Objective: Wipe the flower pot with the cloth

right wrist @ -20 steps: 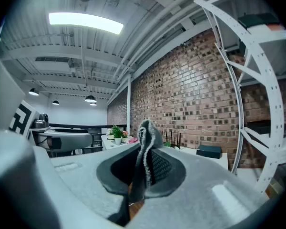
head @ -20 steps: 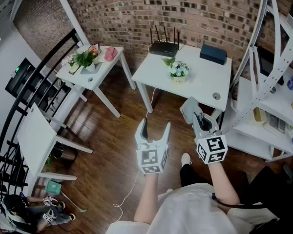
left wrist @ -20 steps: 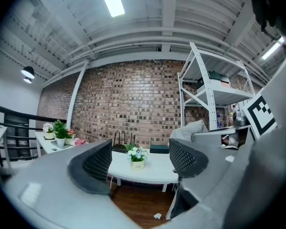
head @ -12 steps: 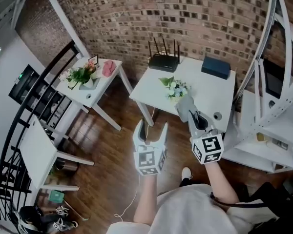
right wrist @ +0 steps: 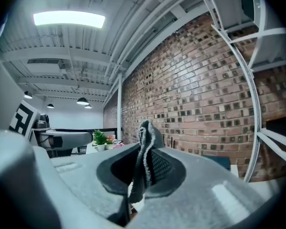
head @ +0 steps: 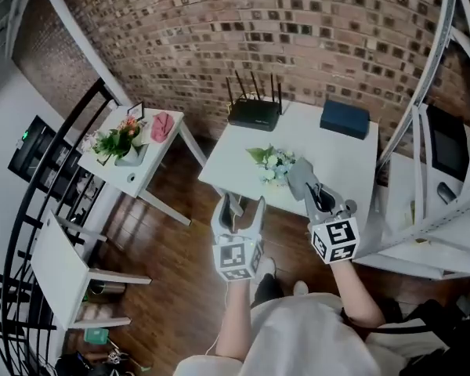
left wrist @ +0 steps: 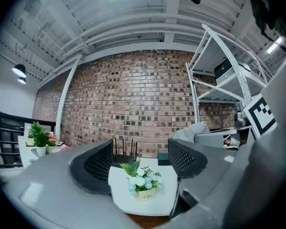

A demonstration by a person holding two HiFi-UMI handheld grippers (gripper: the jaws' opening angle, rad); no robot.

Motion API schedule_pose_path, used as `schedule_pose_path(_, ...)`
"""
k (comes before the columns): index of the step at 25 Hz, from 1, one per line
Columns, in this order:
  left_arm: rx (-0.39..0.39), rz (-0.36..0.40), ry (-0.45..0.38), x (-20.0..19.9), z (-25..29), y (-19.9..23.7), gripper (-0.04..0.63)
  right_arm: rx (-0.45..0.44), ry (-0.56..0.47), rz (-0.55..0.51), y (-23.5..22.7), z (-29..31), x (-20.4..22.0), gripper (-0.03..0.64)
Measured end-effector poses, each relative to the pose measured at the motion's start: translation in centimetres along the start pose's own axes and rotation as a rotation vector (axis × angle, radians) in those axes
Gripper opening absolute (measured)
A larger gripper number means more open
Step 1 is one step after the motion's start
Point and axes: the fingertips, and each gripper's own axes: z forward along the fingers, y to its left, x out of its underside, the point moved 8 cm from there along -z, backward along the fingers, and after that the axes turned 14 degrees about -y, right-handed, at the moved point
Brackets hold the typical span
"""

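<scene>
We hold the grey cloth pinched in the right gripper, whose jaws are closed on it so that a fold stands up past the tips. That leaves a loose flap out front, which we judge is meant as the wiping face. The left gripper carries nothing: its jaws stand apart in a V with only air between them, and we read it as kept free to steady the pot. The flower pot, small and pale with white and blue blooms, sits near the front edge of the white table, ahead of both grippers and touched by neither. The wipe looks not yet begun.

The left gripper view frames the pot squarely between its jaws, well beyond them, with the router and a dark blue box behind it by the brick wall. The right gripper view shows no pot at all: the cloth fills its middle, and it looks along the wall toward a side table bearing another plant. Only the head view shows both grippers side by side at the table's near edge, with the cloth's tip near the blooms, though we cannot tell from there how much gap is left
</scene>
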Motion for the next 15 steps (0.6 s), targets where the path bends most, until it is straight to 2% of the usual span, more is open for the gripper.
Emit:
schedule_pose_path(4,0.039,-0.021,0.001,0.6,3.9,2.1,0.367,0.051,-0.011,-0.017,-1.6,3.3,0.2,0.000)
schedule_pose_path(10,0.137,-0.048,-0.014,1.9,8.6,5.6,0.367,0.097,-0.029,-0.046,-2.5,8.8,0.2,0.000)
schedule_pose_path(15,0.284,-0.042,0.172,6.3,10.2,6.5,0.367,0.143,-0.026,-0.029,-2.4,10.0,1.5,0.000)
